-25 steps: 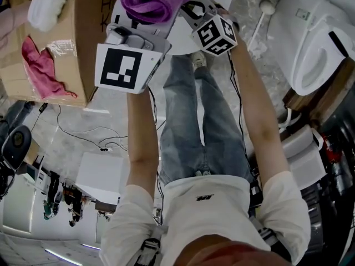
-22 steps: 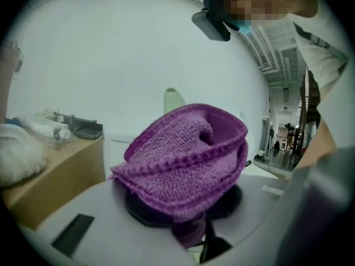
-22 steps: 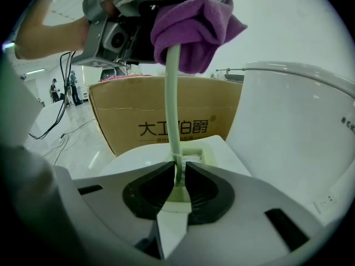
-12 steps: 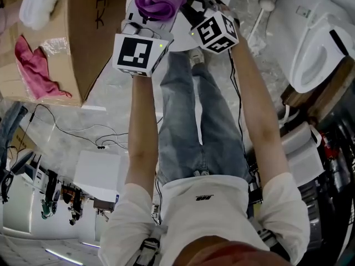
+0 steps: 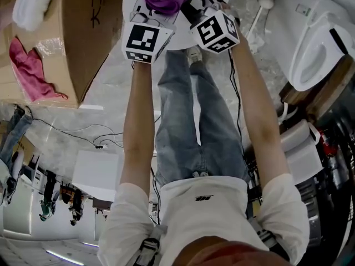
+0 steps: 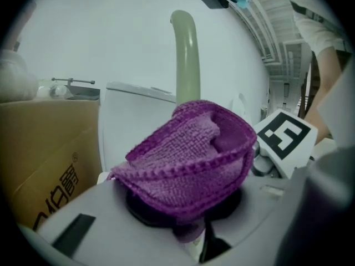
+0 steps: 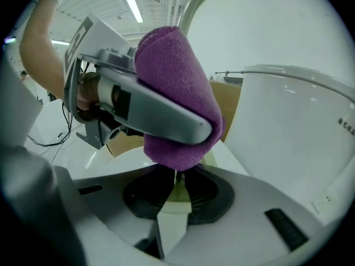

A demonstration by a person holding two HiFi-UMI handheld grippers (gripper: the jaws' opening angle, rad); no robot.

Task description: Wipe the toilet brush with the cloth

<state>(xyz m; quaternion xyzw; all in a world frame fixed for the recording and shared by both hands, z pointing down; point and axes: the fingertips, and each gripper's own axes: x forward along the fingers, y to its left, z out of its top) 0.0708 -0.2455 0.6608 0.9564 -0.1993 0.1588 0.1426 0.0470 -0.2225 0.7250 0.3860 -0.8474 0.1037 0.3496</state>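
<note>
My left hand-held gripper has just been closing, and its jaws now pinch the purple microfibre cloth, which is folded round the pale green toilet-brush handle. In the left gripper view the handle rises out of the cloth straight toward 12 o'clock, so its long axis runs up and away from these jaws, and I judge the wipe must travel along that line. The shaft looks smooth, round and slightly glossy, and it curves over near its top. I cannot see the bristle end in any view. The cloth is a thick, ribbed pile with a stitched hem, bunched into a cuff that hides the stretch of shaft inside it.

My right hand-held gripper is clamped on the same handle, with a sliver of green showing between its pads. From there the cloth sits at 12 o'clock, just beside the jaws, and the shaft reappears above it toward 1 o'clock. The left is the hand on the cloth, and the right only steadies the brush.
</note>
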